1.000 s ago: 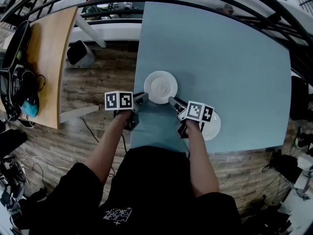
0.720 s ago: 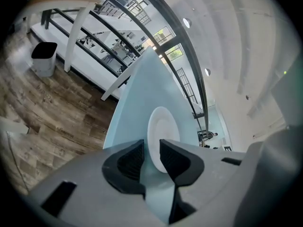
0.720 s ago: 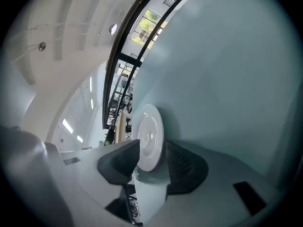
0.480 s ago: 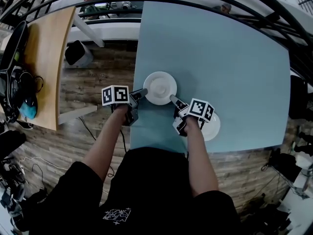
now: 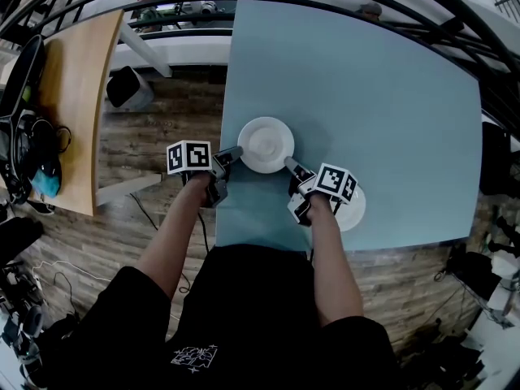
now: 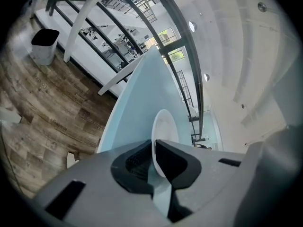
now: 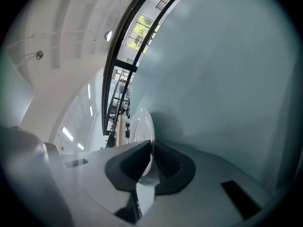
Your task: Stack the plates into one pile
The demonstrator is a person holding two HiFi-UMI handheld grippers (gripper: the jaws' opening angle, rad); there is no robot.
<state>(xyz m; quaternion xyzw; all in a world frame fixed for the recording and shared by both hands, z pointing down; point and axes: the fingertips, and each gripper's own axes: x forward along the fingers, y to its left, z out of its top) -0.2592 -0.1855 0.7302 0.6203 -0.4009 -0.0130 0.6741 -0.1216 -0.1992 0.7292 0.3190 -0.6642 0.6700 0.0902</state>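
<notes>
Both have edged inward, so the left gripper (image 5: 235, 151) and right gripper (image 5: 288, 164) now each pinch the near rim of the middle plate (image 5: 266, 140), seemingly ready to carry it onto the second plate (image 5: 355, 212), near right.

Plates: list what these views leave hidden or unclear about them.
- Second plate: in the head view, its left part lies under the right gripper; neither gripper view shows it.
- Centre plate: the head view is too steep to tell whether it is lifted off the table.
- Centre plate's near rim: in both gripper views, it is covered by the left gripper's and right gripper's own jaws.
</notes>
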